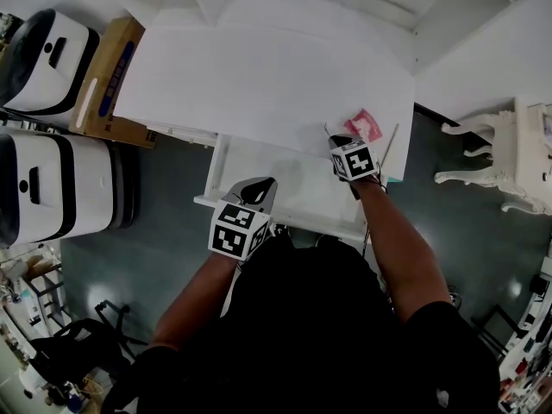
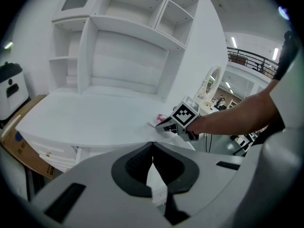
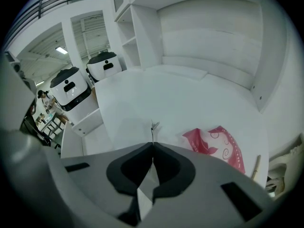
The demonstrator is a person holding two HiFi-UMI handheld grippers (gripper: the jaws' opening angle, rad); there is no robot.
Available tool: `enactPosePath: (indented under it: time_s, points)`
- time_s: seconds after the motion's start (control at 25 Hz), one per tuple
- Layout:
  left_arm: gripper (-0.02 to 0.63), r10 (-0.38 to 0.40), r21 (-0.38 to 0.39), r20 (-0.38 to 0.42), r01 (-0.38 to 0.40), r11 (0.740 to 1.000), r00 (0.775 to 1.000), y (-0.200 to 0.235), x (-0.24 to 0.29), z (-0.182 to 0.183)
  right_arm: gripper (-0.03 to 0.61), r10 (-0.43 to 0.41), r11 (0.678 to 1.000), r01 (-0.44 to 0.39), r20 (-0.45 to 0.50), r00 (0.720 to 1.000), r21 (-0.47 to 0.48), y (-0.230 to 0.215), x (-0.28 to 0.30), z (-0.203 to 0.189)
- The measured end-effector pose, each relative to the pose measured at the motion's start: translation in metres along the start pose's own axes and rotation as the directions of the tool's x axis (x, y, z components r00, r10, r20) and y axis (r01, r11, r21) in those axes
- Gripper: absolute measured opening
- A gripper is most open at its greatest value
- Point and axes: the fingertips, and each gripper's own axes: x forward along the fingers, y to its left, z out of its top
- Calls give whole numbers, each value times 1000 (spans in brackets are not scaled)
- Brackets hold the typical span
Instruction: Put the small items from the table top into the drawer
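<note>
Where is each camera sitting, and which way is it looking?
Head view: on the person's head, looking down at white table, open drawer, left gripper, right gripper, arms.
Left gripper view: rides the left gripper, facing across the table toward shelves; its shut jaws and the right arm show.
Right gripper view: rides the right gripper, facing over the table; jaws shut on a thin metal item.
Shared: head and right gripper views show the pink packet.

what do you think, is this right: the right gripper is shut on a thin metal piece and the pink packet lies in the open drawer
Not quite. The pink packet lies on the table top, beside the right gripper, not in the open drawer; the right gripper view shows it. The right gripper is indeed shut on the thin metal piece.
</note>
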Motion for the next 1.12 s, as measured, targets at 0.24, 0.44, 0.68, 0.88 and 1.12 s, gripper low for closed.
enactPosePath:
  time_s: [0.24, 0.44, 0.68, 0.88, 1.12]
  points:
    - [11, -6, 0, 1, 6, 1000, 1000, -4, 2, -2, 31, 18, 1000, -18, 51, 999, 0, 10, -20, 3]
    - [11, -17, 11, -5, 17, 1000, 1000, -13, 12, -2, 31, 35, 999, -32, 75, 997, -41, 19, -46, -9]
    - [11, -24, 26, -31, 25, 999, 999, -22, 25, -7, 31, 65, 984, -57, 40, 997, -170, 36, -69, -51]
    - [11, -49, 0, -31, 49, 999, 998, -31, 28, -7, 31, 80, 967, -94, -66, 995, -238, 46, -59, -106]
    - [11, -21, 0, -38, 21, 1000, 999, -35, 23, -8, 31, 24, 972, -65, -182, 983, -226, 25, -18, -154]
